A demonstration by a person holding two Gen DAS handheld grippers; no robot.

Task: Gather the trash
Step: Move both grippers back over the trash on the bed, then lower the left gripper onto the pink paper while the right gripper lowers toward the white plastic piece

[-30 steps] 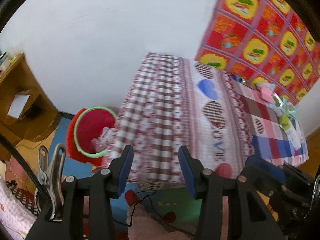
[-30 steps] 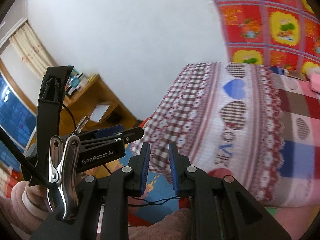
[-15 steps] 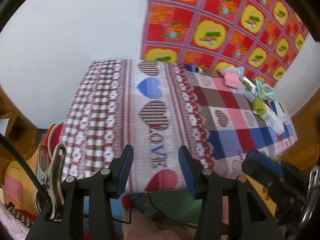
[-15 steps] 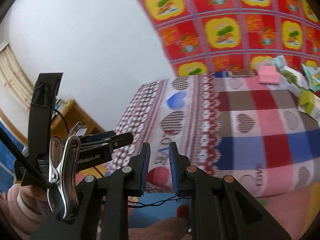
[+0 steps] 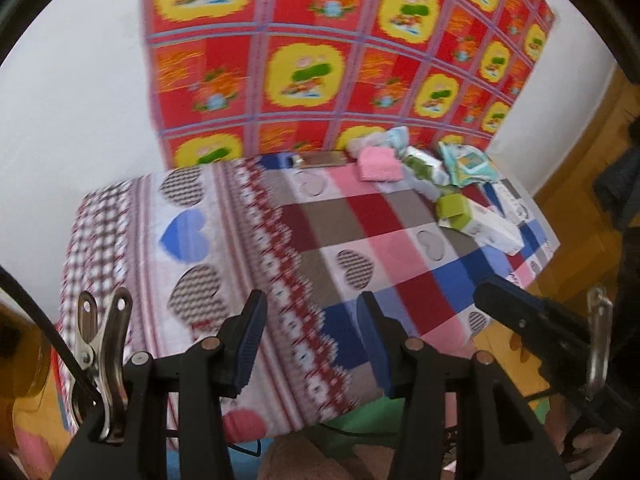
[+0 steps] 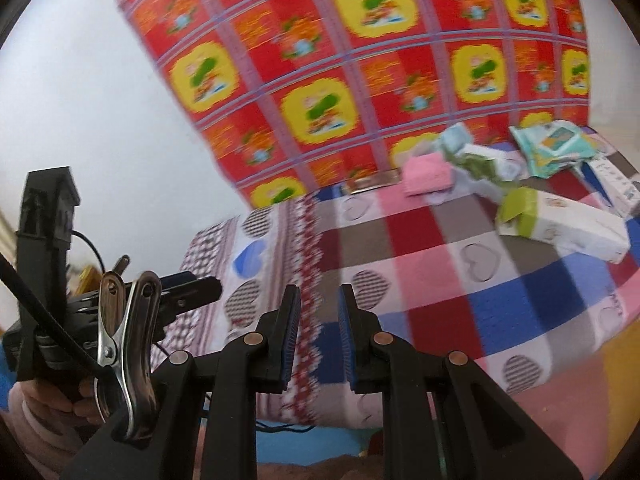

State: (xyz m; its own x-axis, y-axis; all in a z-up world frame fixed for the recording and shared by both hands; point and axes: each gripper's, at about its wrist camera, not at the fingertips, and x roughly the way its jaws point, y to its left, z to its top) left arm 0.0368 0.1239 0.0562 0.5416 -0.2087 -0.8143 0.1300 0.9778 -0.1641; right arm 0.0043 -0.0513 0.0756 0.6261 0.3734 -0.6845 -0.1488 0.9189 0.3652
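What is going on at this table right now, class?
A person holds a two-finger tool in each hand, both aimed at a table under a checked heart-print cloth. The left tool and the right tool are both empty, jaws apart, touching nothing. The litter sits at the far end: a white and green carton, a pink pad, crumpled packets. Nothing has been picked up yet.

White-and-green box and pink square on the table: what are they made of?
White-and-green box: looks like printed cardboard, matte, with crisp folded edges and an open green flap. Pink square: probably soft cloth or sponge, with dull, rounded edges; blur leaves it open.
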